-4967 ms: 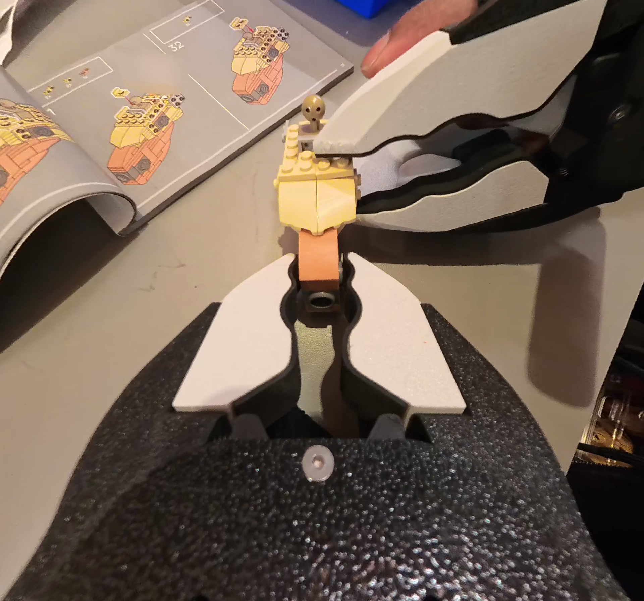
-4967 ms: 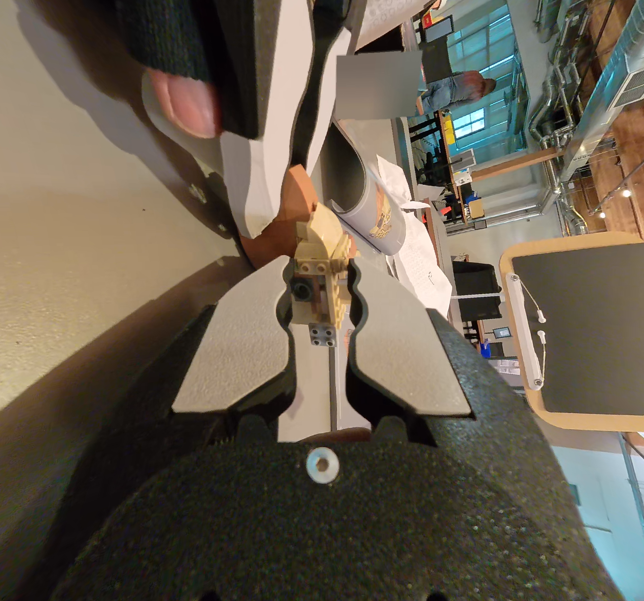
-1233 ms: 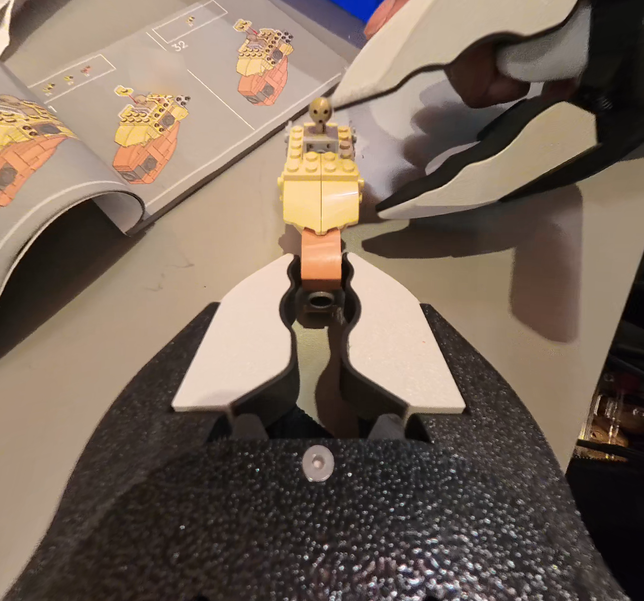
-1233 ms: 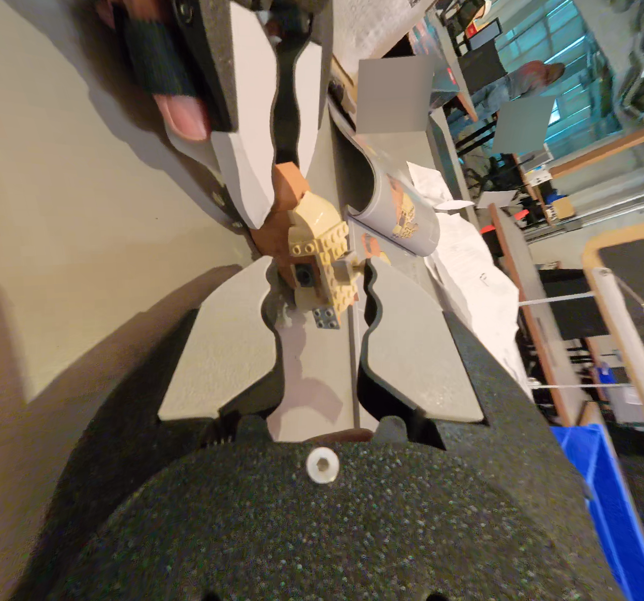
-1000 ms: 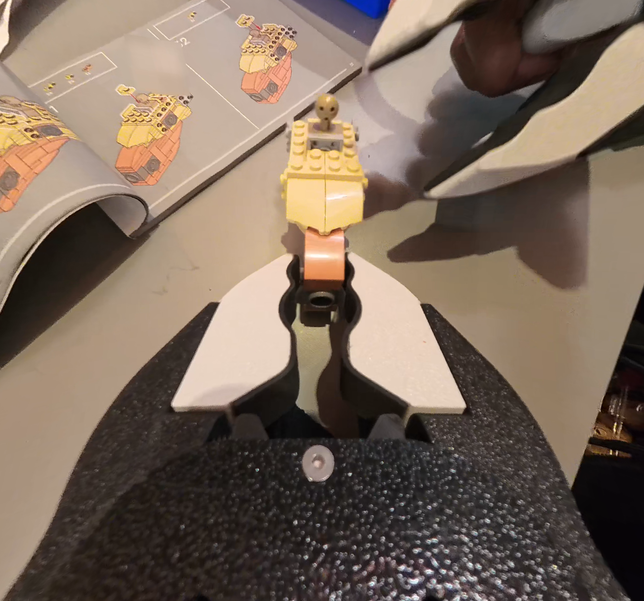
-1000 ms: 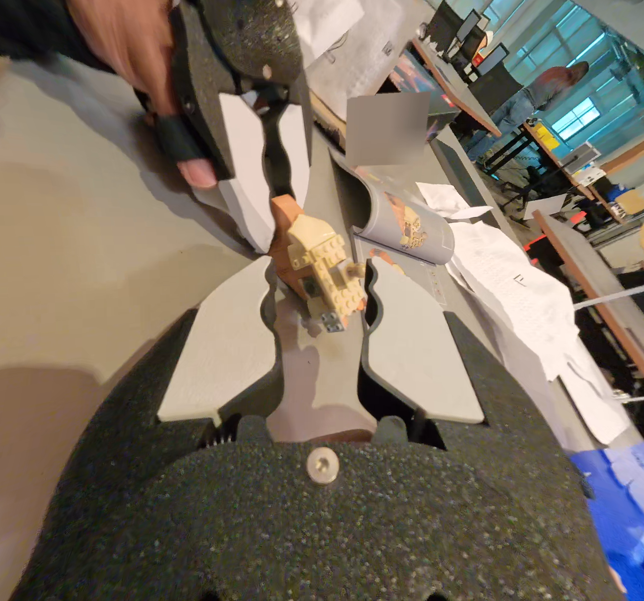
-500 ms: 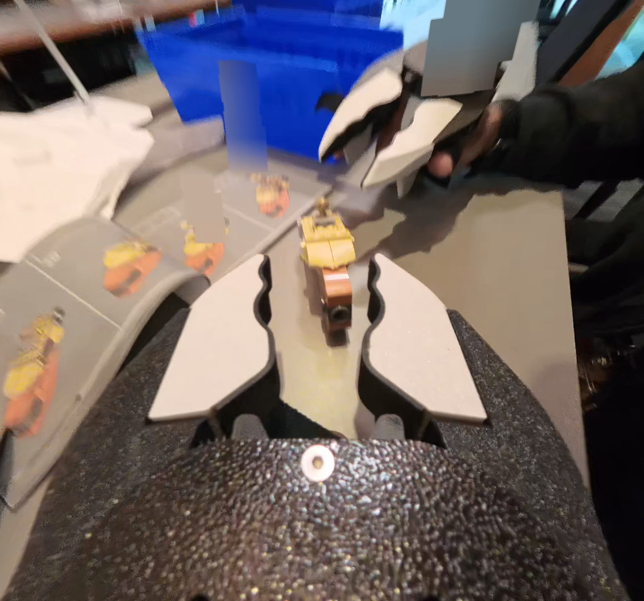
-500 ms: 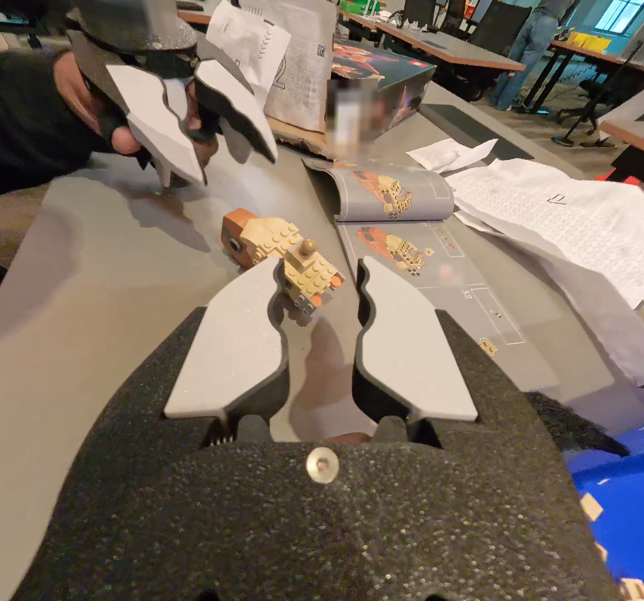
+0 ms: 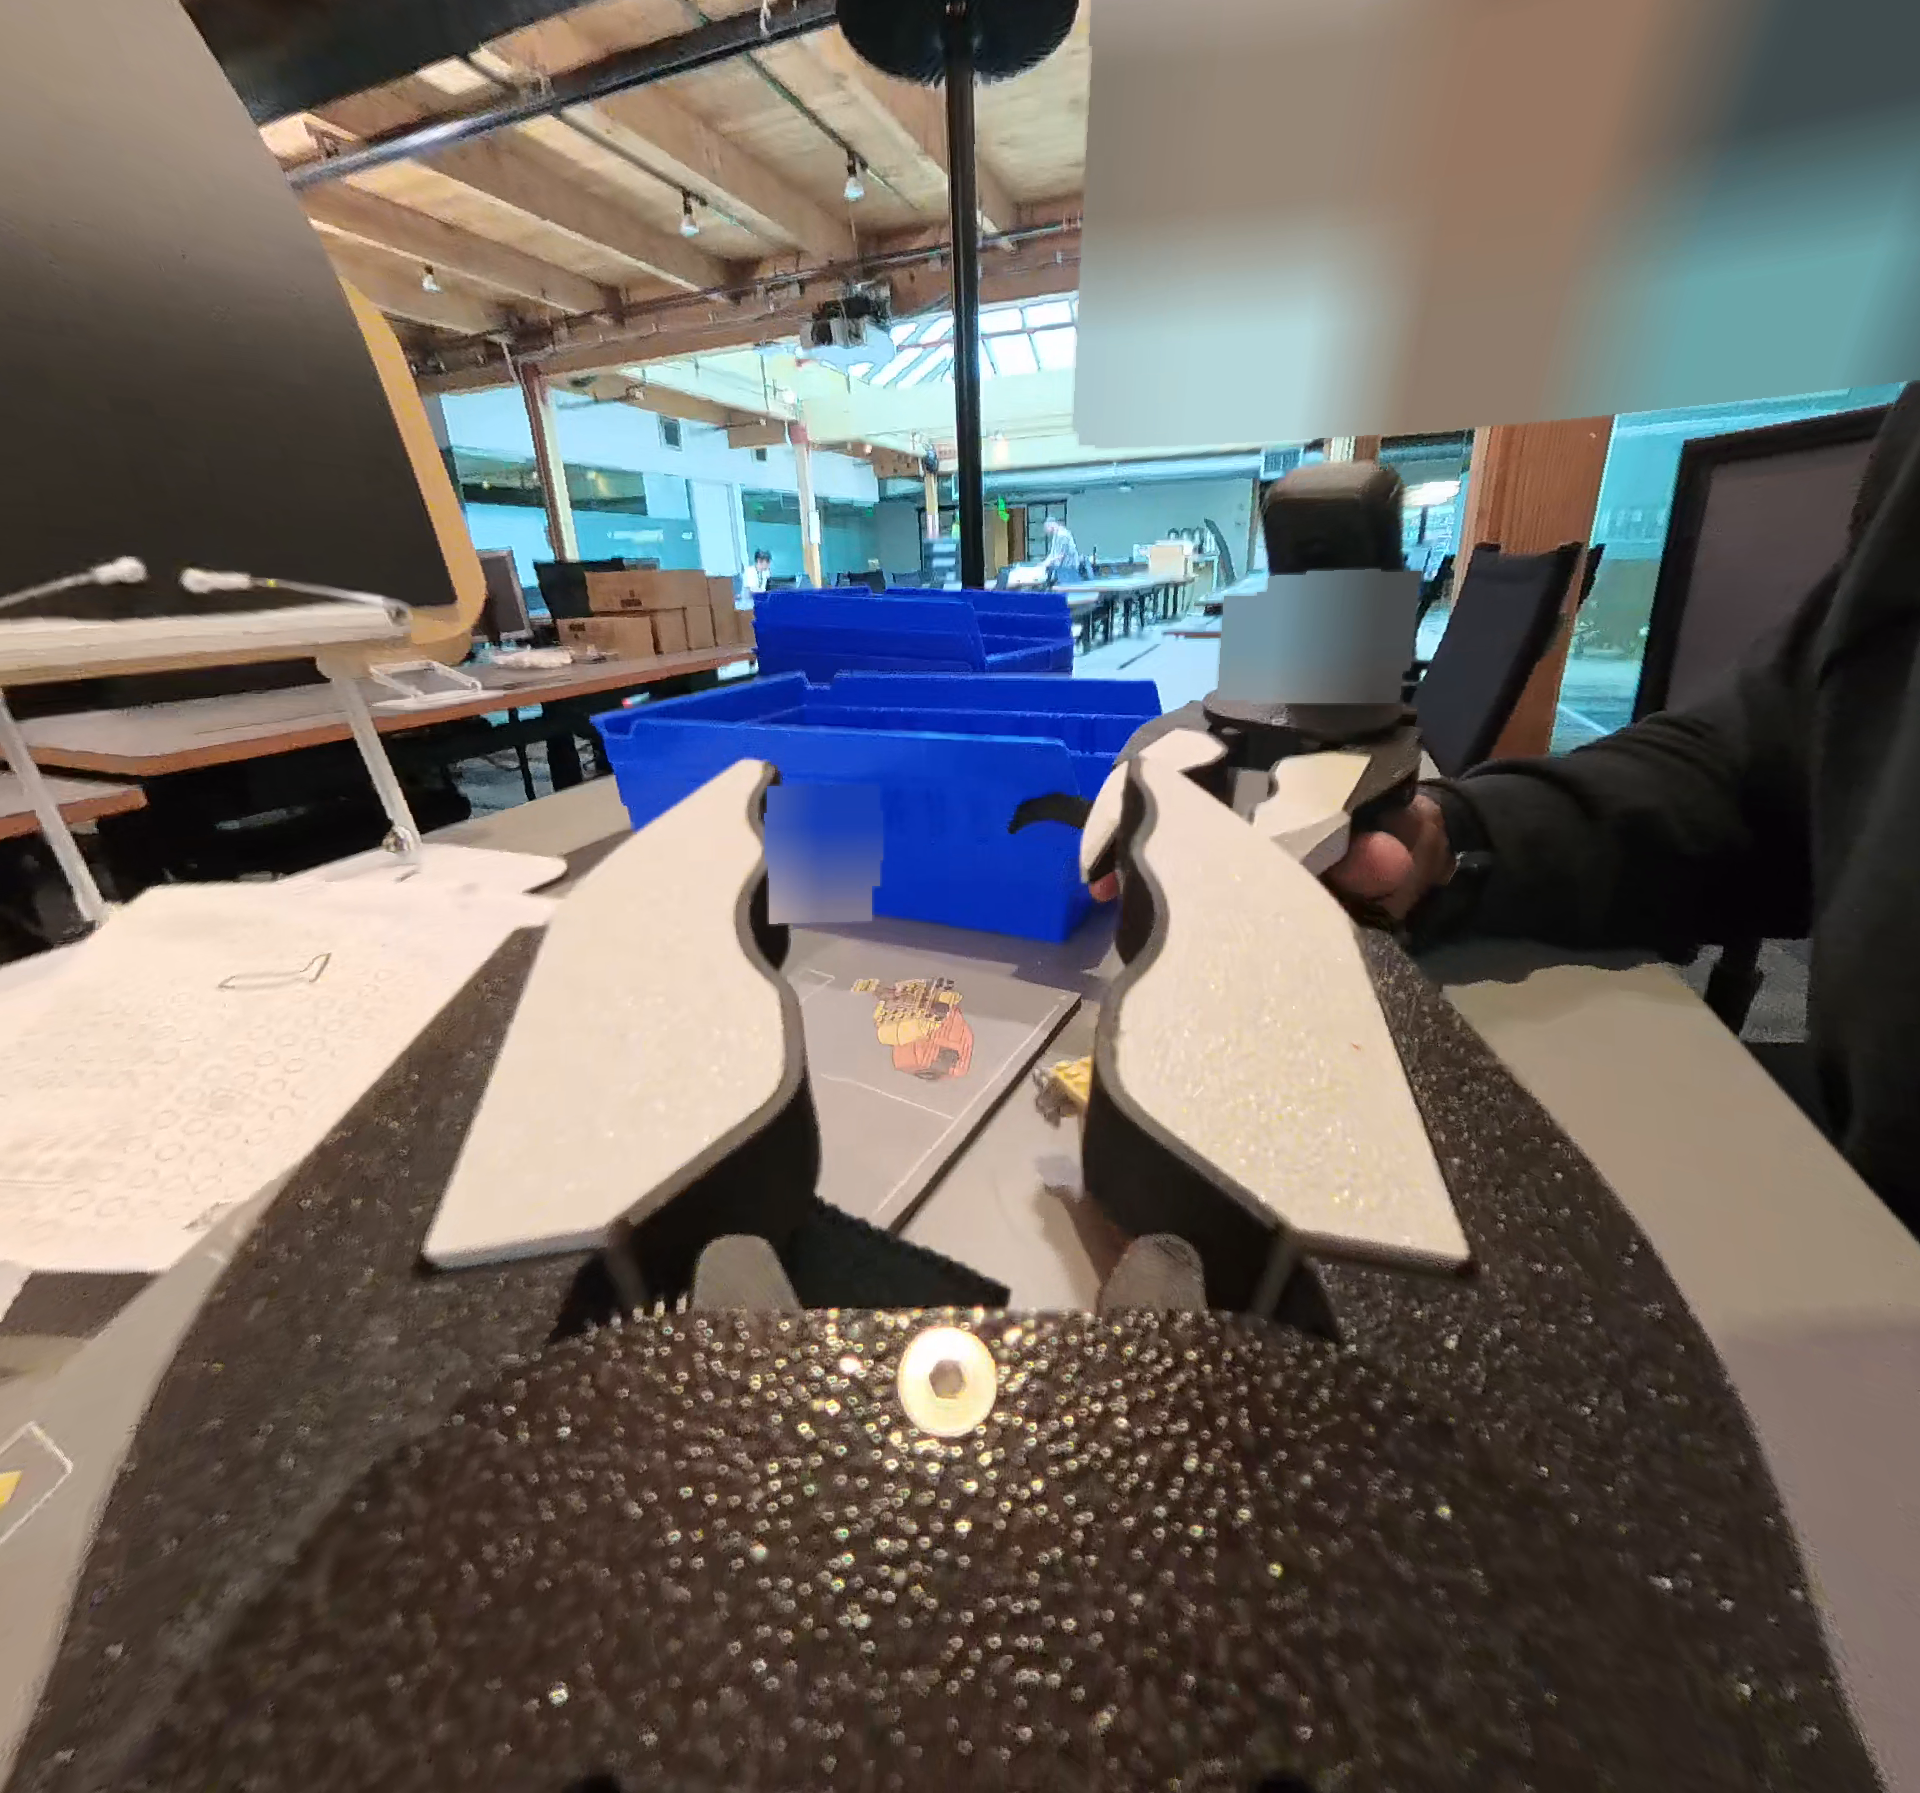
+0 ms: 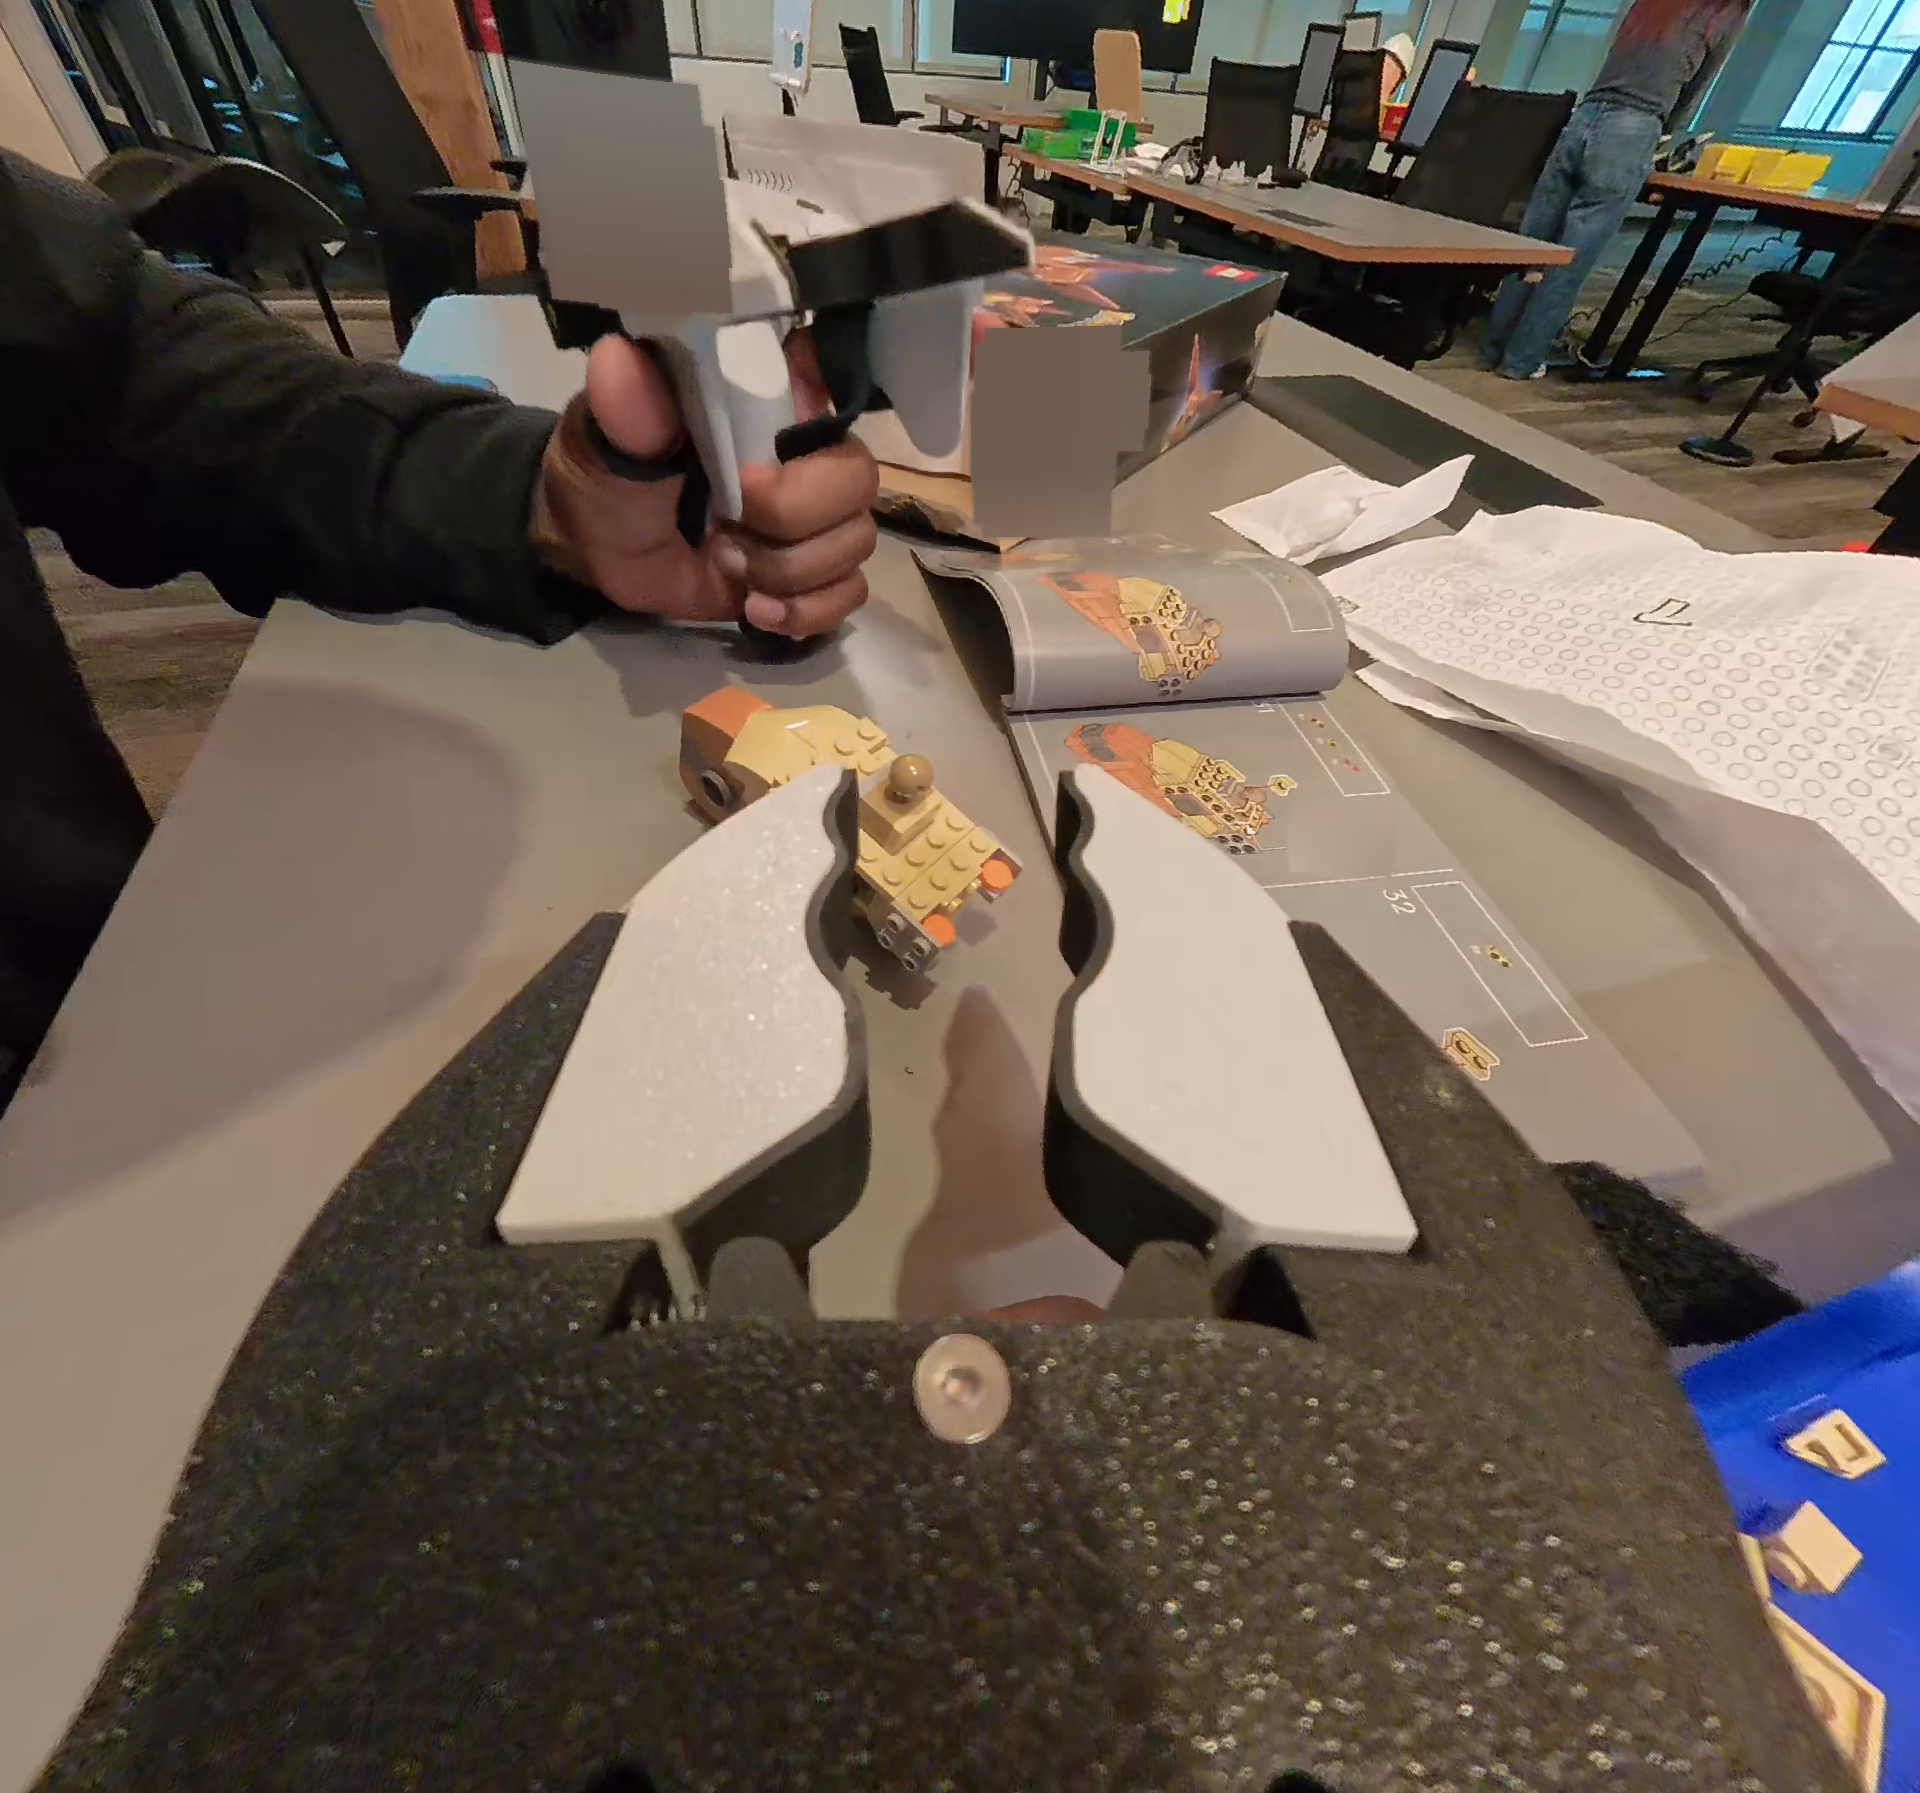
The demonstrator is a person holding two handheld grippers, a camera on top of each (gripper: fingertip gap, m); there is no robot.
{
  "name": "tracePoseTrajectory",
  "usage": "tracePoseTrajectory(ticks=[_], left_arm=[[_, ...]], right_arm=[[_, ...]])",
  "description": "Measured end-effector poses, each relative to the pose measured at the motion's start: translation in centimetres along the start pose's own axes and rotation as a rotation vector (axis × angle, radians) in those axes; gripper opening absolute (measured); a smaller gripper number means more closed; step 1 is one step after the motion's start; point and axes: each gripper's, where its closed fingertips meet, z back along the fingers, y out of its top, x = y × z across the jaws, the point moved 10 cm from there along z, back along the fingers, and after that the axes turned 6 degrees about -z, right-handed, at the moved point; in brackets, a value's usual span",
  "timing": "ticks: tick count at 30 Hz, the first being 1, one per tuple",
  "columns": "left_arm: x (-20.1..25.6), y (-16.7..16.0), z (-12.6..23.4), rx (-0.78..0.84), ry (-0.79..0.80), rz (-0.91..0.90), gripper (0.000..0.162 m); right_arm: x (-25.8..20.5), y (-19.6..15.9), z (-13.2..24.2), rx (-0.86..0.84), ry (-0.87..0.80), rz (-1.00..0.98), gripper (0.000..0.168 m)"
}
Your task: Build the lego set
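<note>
Both grippers have released the lego model (image 10: 831,808) and drawn back from it: five seconds ago the left gripper (image 9: 935,922) clamped the orange end of the model while the right gripper (image 10: 951,870) closed on its tan upper section, and one second ago the left was still clamped. Now the left gripper is lifted and levelled, with its jaws spread wide and nothing between them; in the left wrist view only a small yellow corner of the model shows beside the inner edge of its right finger. The right gripper is likewise spread and empty, hovering just short of the model. The model lies free on the grey table (image 10: 395,860), beside the open instruction booklet (image 10: 1226,767), with its tan knob upward and its orange end toward the hand holding the left gripper. The blue bin (image 9: 935,787) stands at the far side of the booklet in the left wrist view, and loose tan pieces are visible in it at the lower right of the right wrist view. The double release suggests that one assembly step is finished; the likely next requirement is to consult the booklet and fetch a further piece from the bin.
</note>
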Motion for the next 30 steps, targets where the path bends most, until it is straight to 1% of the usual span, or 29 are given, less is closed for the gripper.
tracePoseTrajectory(ticks=[2, 4, 9, 17, 25, 30], left_arm=[[0.0, -0.3, 0.2, -0.041, 0.018, -0.021, 0.061], [0.0, -0.3, 0.4, -0.028, 0.022, -0.023, 0.056], [-0.2, -0.4, 0.3, -0.045, 0.006, -0.003, 0.054], [-0.4, -0.2, 1.2, -0.092, 0.017, -0.036, 0.05], [-1.3, 0.2, 3.0, -0.119, 0.107, -0.082, 0.046], [-1.1, 0.1, 2.8, -0.132, 0.088, -0.095, 0.045]], right_arm=[[0.1, 0.0, 0.1, 0.011, 0.013, -0.013, 0.034], [0.3, 0.0, 0.3, 0.021, 0.03, -0.035, 0.033], [0.8, 0.0, 0.7, 0.044, 0.041, -0.084, 0.026], [0.9, 0.0, 0.5, 0.022, 0.037, -0.095, 0.026], [0.8, 0.0, 0.4, 0.006, 0.043, -0.089, 0.024], [0.8, -0.1, 0.3, -0.004, 0.044, -0.101, 0.024]])
